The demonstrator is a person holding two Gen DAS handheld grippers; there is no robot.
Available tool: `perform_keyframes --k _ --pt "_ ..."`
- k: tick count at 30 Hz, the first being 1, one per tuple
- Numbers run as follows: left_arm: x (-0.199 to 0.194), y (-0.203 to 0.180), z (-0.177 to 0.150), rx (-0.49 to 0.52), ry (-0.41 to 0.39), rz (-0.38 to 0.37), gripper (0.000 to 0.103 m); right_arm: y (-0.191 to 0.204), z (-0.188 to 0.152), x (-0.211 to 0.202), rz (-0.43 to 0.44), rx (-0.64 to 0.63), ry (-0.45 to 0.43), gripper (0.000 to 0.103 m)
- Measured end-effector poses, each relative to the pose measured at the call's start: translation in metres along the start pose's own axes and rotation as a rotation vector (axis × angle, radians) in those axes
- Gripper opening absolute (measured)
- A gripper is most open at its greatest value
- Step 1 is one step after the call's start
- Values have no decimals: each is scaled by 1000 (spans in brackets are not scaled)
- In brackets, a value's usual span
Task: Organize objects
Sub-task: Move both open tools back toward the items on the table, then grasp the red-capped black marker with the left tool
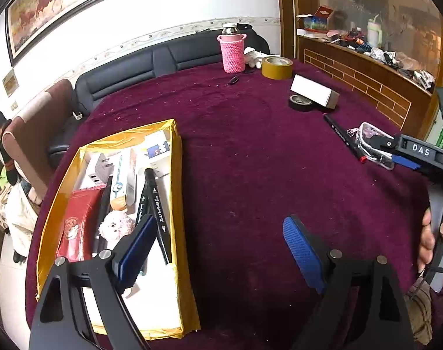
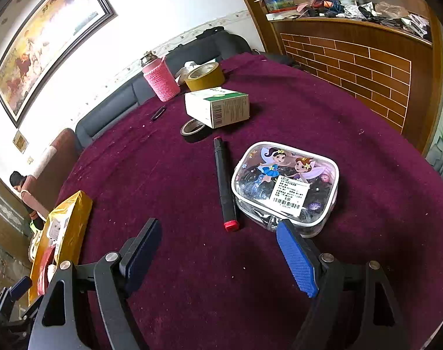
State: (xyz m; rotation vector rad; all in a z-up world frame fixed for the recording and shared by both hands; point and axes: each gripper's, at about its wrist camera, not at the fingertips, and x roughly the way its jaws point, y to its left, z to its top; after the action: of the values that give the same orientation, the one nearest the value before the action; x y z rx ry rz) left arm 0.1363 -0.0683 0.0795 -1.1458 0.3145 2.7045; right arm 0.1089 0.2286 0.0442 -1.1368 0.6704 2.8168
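Purple cloth (image 2: 279, 116) covers the round table; at the left sits a yellow box (image 1: 175, 175) full of small things; the left gripper (image 1: 218, 248) hangs beside it, jaws wide apart, holding nothing; further right lie a black marker (image 2: 224, 180) and, touching it, a clear fairy pouch (image 2: 285, 183); the right gripper (image 2: 218, 256) hangs near them, jaws wide, empty.

The right gripper (image 2: 218, 250) hovers wide open and empty over the maroon tablecloth (image 2: 323, 116). Just ahead, a black marker (image 2: 223, 180) lies beside a clear fairy-print pouch (image 2: 285, 188), with a white box (image 2: 217, 106) and tape rolls beyond.
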Motion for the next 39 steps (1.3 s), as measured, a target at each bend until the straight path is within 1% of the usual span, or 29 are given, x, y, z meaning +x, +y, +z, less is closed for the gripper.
perform_keyframes --k 6,11,22,27,29,32,33,36,39 --pt "6 -4 -1 12 31 13 88 -6 0 0 -1 14 2 86" --pt "15 -10 -1 34 60 24 88 -16 6 -2 -10 35 -6 86" --pt "32 -29 1 82 113 34 88 -63 34 -11 -80 98 -54 87" --pt "37 -40 6 100 124 29 88 -83 36 -9 -76 140 -48 87" --pt "39 -43 10 93 137 -2 88 -90 35 -7 -71 154 -45 88" --pt "42 -41 15 33 160 -108 88 -99 38 -3 -64 175 -42 88" --pt "43 -40 17 17 163 -132 88 -102 39 -3 -61 182 -45 88" --pt "44 -39 29 -45 151 -218 88 -114 44 -1 -66 199 -65 88" --pt "51 -46 50 -65 132 -250 87 -126 49 3 -20 247 -72 88"
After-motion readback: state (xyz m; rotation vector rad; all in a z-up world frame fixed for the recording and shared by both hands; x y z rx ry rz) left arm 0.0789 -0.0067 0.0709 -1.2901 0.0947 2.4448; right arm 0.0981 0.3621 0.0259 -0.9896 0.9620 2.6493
